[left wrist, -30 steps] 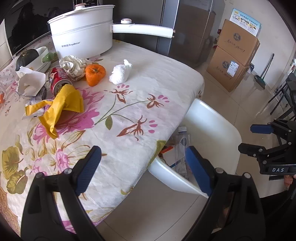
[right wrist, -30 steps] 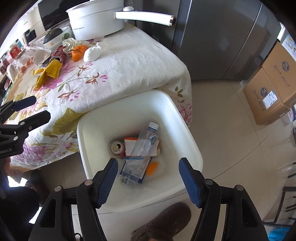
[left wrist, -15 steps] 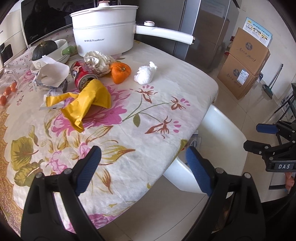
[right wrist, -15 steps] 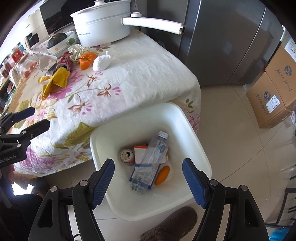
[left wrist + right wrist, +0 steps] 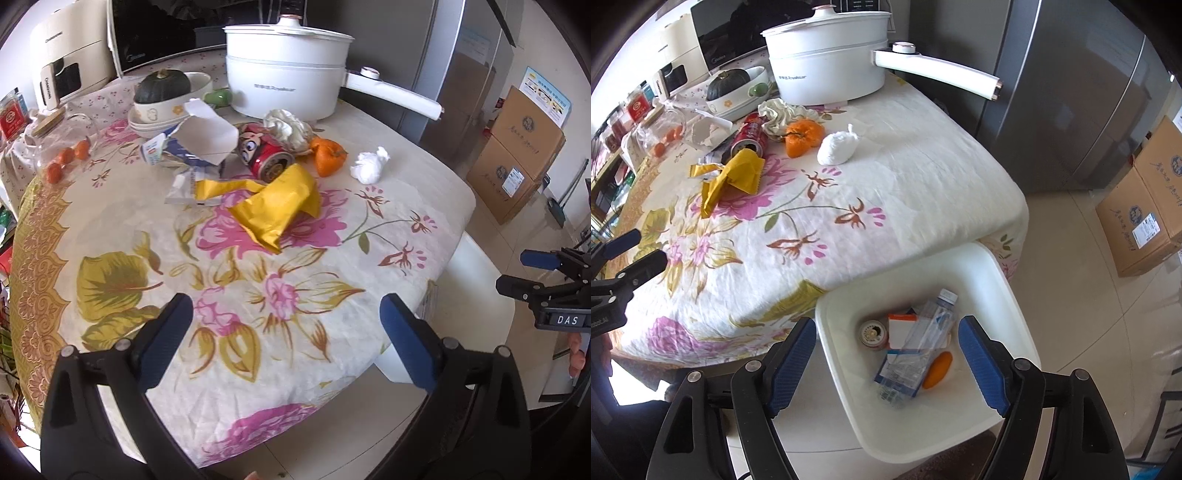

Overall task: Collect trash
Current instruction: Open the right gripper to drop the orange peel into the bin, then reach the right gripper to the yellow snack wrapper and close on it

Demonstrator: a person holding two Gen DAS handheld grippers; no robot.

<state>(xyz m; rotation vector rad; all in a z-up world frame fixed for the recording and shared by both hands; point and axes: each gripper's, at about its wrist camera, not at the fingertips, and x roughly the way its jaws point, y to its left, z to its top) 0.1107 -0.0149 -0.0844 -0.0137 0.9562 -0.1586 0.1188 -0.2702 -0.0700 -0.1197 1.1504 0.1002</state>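
Note:
Trash lies at the far side of the flowered table: a yellow wrapper (image 5: 277,206), a red can (image 5: 267,158) on its side, orange peel (image 5: 328,157), a white tissue ball (image 5: 369,168), crumpled paper (image 5: 286,123) and a torn white carton (image 5: 207,136). My left gripper (image 5: 284,314) hovers over the table's near part, jaws opening, nothing between them. My right gripper (image 5: 886,332) hangs above the white bin (image 5: 1015,295) beside the table, jaws opening and empty. In the bin lie a clear bottle (image 5: 931,325), a can (image 5: 873,332) and peel (image 5: 938,369).
A white electric pot (image 5: 284,85) with a long handle stands at the table's back. Beside it are a bowl with a dark squash (image 5: 162,88) and a glass jar of small tomatoes (image 5: 55,147). Cardboard boxes (image 5: 517,155) and a steel fridge (image 5: 1071,110) stand to the right.
The left gripper has swung from the table's edge and bin in over the tabletop, jaws a bit wider. The right gripper has drawn back toward the table; the bin sits lower right in view.

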